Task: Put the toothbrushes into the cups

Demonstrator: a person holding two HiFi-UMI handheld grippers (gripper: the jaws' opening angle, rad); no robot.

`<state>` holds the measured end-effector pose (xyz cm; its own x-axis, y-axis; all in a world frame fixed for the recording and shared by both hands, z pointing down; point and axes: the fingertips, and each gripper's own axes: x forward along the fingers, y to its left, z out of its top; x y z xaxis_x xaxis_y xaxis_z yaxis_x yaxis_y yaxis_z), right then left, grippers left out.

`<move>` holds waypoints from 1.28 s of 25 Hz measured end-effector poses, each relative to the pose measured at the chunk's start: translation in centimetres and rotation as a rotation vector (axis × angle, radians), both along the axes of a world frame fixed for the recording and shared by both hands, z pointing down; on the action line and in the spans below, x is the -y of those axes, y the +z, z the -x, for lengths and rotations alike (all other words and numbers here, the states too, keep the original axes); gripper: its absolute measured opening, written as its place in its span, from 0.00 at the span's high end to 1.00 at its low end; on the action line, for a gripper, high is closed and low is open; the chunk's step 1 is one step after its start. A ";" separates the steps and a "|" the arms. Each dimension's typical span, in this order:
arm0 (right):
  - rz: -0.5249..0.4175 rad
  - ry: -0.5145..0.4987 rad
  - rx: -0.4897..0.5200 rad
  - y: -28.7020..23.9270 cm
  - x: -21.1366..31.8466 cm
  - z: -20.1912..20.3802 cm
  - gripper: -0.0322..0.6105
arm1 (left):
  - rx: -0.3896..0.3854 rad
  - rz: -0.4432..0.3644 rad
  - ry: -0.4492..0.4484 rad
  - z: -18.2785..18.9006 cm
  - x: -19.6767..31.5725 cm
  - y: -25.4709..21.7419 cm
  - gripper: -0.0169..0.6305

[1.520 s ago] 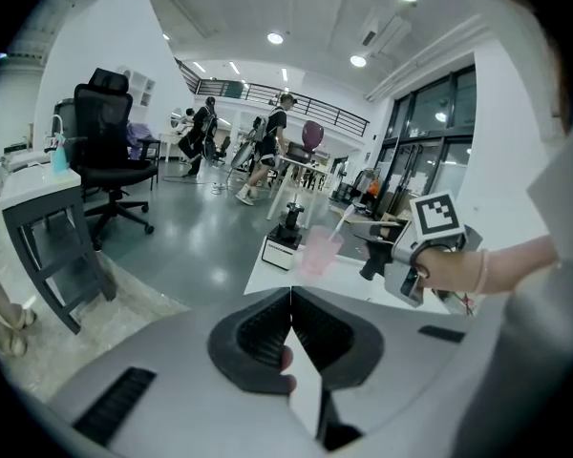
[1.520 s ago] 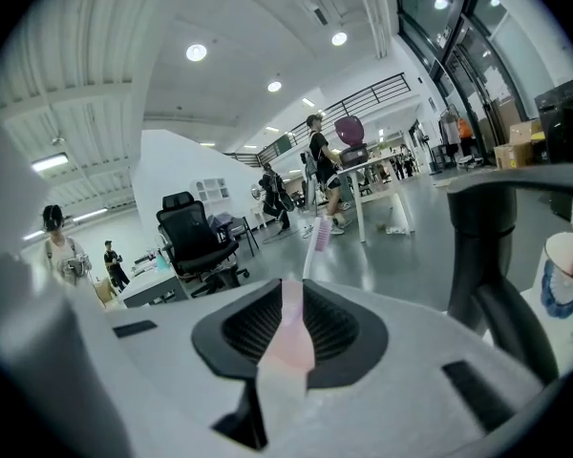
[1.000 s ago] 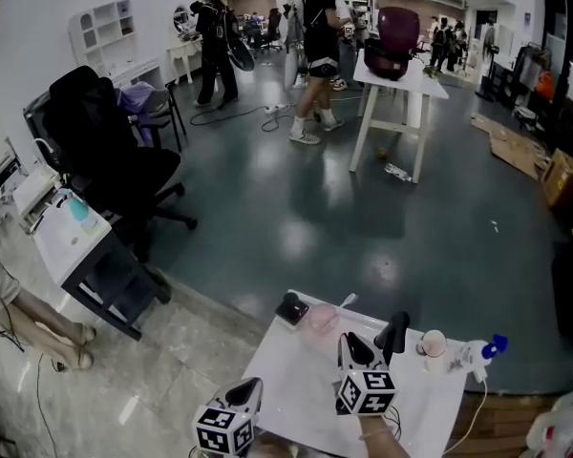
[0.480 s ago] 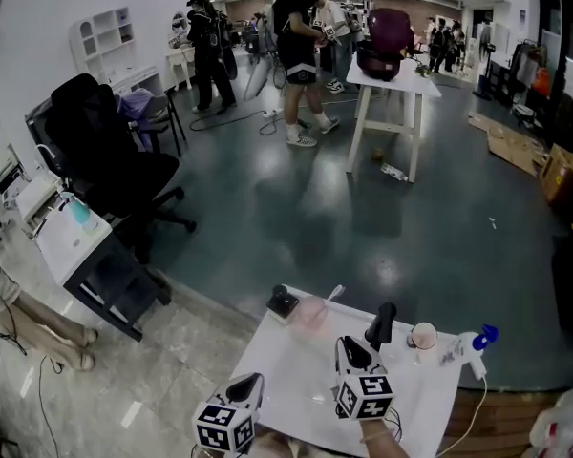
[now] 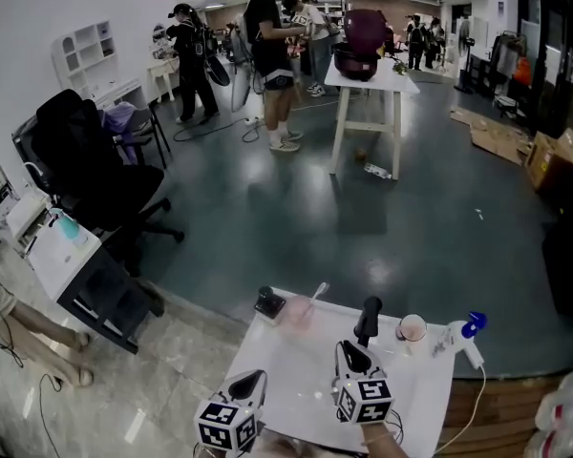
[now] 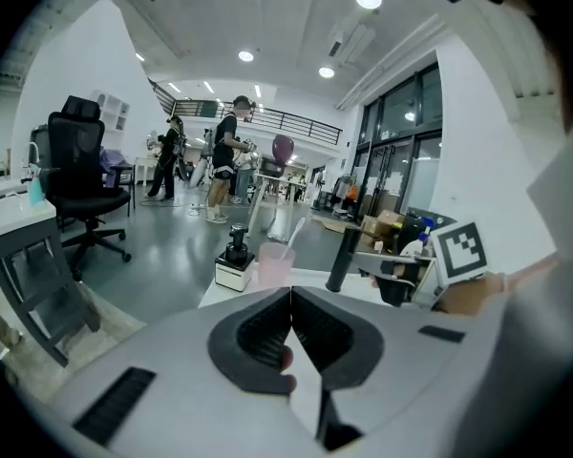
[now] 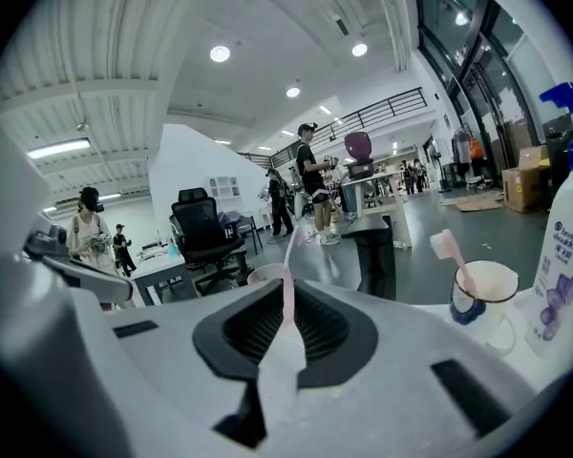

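Observation:
A pink cup (image 5: 299, 311) holds a white toothbrush (image 5: 317, 292) at the far side of the white table (image 5: 296, 370). A white cup (image 5: 412, 328) to the right holds a pink toothbrush (image 7: 452, 256). My left gripper (image 5: 256, 378) is shut and empty near the table's front edge, well short of the pink cup (image 6: 272, 260). My right gripper (image 5: 344, 346) is shut too, with nothing between its jaws, and stands behind a black cylinder (image 5: 367, 321). In the right gripper view the white cup (image 7: 485, 289) sits ahead to the right.
A small black-and-white dispenser (image 5: 268, 303) stands left of the pink cup. A white spray bottle (image 5: 463, 337) with a blue top lies at the table's right edge. Beyond the table are a dark floor, a black office chair (image 5: 86, 165) and several people.
Both grippers have drawn back a little from the cups toward the table's near edge. Their jaws have stayed shut. The head view has tilted and shifted slightly.

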<state>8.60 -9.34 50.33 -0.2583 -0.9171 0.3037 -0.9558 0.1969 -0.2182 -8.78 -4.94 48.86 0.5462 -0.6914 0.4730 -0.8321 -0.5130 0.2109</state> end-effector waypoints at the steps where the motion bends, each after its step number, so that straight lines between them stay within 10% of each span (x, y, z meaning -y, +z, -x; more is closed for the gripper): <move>1: 0.000 0.007 -0.004 0.0 -0.2 -0.1 0.89 | 0.000 -0.001 0.009 -0.1 0.0 0.0 0.97; 32: -0.065 0.261 -0.055 -3.8 -10.3 -1.9 0.95 | -0.064 -0.086 0.220 -0.9 -3.8 -3.5 0.96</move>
<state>10.46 1.01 46.53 0.0049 -0.9684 0.2494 -0.9862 -0.0460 -0.1592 -7.85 -1.16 45.40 0.7149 -0.5887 0.3773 -0.6847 -0.6989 0.2069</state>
